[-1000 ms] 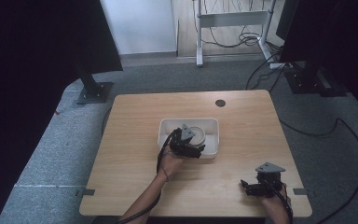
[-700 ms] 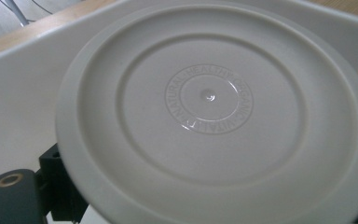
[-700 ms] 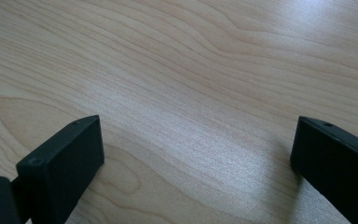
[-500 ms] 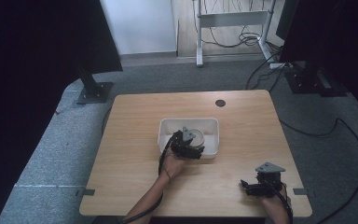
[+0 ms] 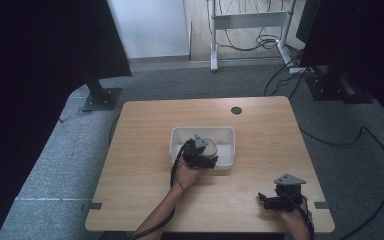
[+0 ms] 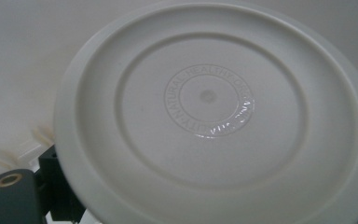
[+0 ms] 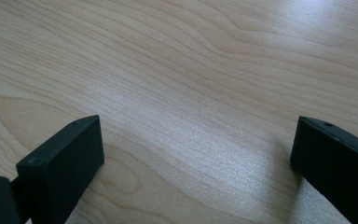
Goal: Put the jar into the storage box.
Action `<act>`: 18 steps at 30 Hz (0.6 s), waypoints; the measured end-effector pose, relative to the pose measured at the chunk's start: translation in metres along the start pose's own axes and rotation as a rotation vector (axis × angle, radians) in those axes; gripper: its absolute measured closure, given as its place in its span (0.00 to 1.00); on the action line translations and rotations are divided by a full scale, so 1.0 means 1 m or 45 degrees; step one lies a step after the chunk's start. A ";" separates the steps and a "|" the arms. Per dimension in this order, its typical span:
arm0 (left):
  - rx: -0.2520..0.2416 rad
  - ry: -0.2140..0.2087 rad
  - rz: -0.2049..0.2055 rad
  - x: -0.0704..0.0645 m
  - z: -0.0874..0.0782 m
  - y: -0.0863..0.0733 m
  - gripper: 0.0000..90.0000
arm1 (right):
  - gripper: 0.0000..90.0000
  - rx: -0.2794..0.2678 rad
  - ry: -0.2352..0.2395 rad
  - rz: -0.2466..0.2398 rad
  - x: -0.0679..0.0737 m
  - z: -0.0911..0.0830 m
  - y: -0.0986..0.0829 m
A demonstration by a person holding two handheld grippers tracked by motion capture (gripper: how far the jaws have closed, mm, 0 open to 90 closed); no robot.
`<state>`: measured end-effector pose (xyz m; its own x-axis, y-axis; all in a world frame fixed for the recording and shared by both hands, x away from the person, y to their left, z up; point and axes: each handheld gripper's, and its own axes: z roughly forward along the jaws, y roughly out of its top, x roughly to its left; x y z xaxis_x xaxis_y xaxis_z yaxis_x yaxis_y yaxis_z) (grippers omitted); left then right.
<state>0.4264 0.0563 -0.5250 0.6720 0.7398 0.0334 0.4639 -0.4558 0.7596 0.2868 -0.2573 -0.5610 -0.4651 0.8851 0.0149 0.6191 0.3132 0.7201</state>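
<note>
The left gripper (image 5: 206, 156), grasping the white dish (image 6: 214, 116), has edged rightward over the tray (image 5: 226, 134).

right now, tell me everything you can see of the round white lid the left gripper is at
The round lid looks like off-white moulded plastic, with a raised outer rim, concentric rings and a small embossed circular stamp at its centre that partly reads NATURAL HEALTHY. It sits inside the white tub near the table's middle. The left gripper is at the lid's near edge, with a black jaw by its lower left rim; whether it grips it cannot be told.
</note>
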 end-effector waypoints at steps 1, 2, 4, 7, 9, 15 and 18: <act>0.007 0.008 0.009 -0.001 0.001 0.000 0.11 | 0.02 0.000 0.000 0.000 0.000 0.000 0.000; 0.012 0.012 0.017 -0.001 0.001 0.001 0.10 | 0.02 0.000 0.000 0.000 0.000 0.000 0.000; 0.020 0.023 0.032 -0.002 0.002 0.001 0.10 | 0.02 -0.001 0.000 -0.002 0.000 0.000 0.000; 0.021 0.026 0.036 -0.002 0.002 0.001 0.08 | 0.02 0.000 0.000 0.000 0.000 0.000 0.000; 0.016 0.031 0.026 -0.002 0.001 0.001 0.05 | 0.02 0.000 0.000 0.000 0.000 0.000 0.000; -0.001 0.022 0.028 -0.002 -0.002 0.002 0.05 | 0.02 0.000 0.000 0.001 0.000 0.000 0.000; -0.007 0.015 0.033 -0.004 -0.005 0.003 0.04 | 0.02 0.000 0.000 0.001 0.000 0.000 0.000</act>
<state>0.4224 0.0549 -0.5199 0.6770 0.7335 0.0607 0.4434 -0.4723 0.7618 0.2868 -0.2572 -0.5610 -0.4650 0.8852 0.0155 0.6195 0.3128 0.7200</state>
